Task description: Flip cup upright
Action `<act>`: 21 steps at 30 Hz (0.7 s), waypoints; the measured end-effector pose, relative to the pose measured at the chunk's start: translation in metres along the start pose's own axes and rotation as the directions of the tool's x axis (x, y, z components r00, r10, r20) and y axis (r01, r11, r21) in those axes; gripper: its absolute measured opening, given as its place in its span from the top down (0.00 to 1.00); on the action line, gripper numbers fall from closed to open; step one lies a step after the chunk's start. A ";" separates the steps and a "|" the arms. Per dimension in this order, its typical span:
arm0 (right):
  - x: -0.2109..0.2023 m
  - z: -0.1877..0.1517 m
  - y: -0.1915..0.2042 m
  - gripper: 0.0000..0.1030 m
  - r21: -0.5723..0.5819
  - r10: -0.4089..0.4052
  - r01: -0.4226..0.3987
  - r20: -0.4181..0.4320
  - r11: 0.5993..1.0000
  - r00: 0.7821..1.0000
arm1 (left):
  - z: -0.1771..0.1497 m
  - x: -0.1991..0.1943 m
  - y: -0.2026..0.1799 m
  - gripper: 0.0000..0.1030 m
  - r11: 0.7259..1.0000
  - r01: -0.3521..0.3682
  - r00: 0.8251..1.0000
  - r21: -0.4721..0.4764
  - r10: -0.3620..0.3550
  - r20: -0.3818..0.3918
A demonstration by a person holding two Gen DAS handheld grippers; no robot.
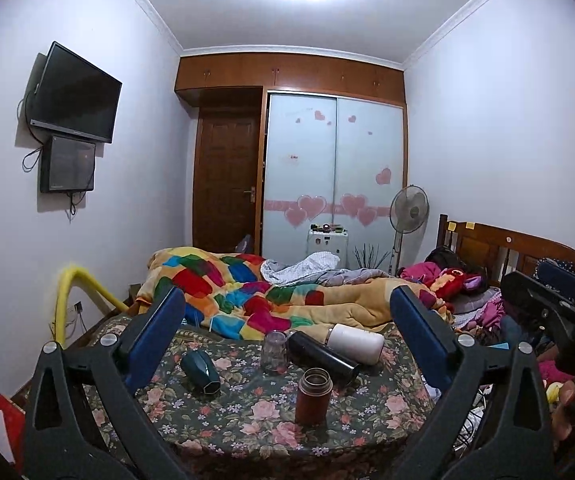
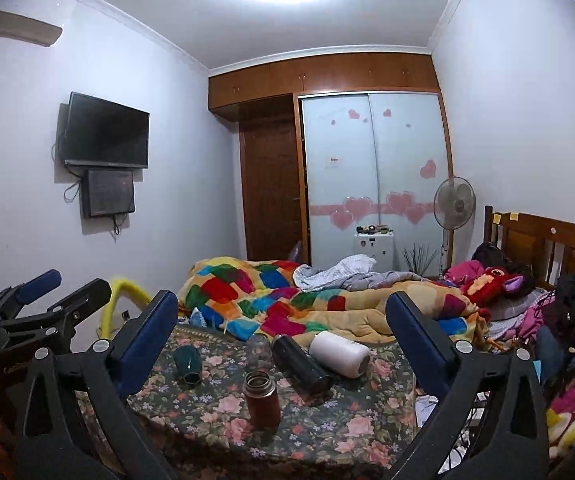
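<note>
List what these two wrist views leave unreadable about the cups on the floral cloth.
- Clear glass jar: which end is up, both views; transparent, small.
- Black flask: far end, right wrist view; white flask overlaps it.
- Green cup: contents; its opening faces away.

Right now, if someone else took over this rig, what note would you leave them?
Left gripper: open, empty, hovering short of the floral-covered surface.
Right gripper: open, empty, likewise back from it.
Upright already: brown metal flask, open mouth up; clear glass jar seems to stand too, though which end is up is unclear.
Lying on their sides: dark green faceted cup at left; black cylindrical tumbler and white cylindrical tumbler behind.
Done: nothing gripped at this moment.
Left: grasp a lying vessel, probably the green cup, and stand it up.
</note>
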State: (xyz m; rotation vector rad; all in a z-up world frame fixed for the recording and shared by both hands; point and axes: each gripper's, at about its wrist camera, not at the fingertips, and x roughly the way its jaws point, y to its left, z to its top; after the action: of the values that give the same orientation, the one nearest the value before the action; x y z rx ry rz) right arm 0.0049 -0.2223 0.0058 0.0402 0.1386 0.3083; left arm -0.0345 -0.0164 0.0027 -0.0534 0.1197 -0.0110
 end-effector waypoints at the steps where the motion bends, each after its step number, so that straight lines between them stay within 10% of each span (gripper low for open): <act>1: -0.001 -0.001 -0.001 0.00 0.000 0.001 -0.001 -0.001 1.000 1.000 | -0.001 -0.001 0.000 0.00 1.000 0.001 1.000 -0.001 -0.001 0.000; 21: -0.006 -0.004 -0.001 0.00 -0.006 0.008 -0.008 -0.027 1.000 1.000 | -0.006 0.005 -0.002 0.00 1.000 0.009 1.000 -0.002 -0.009 -0.013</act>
State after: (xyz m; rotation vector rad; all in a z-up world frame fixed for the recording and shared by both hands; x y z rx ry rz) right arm -0.0006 -0.2247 0.0023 0.0302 0.1647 0.3172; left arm -0.0300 -0.0193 -0.0034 -0.0556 0.1320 -0.0203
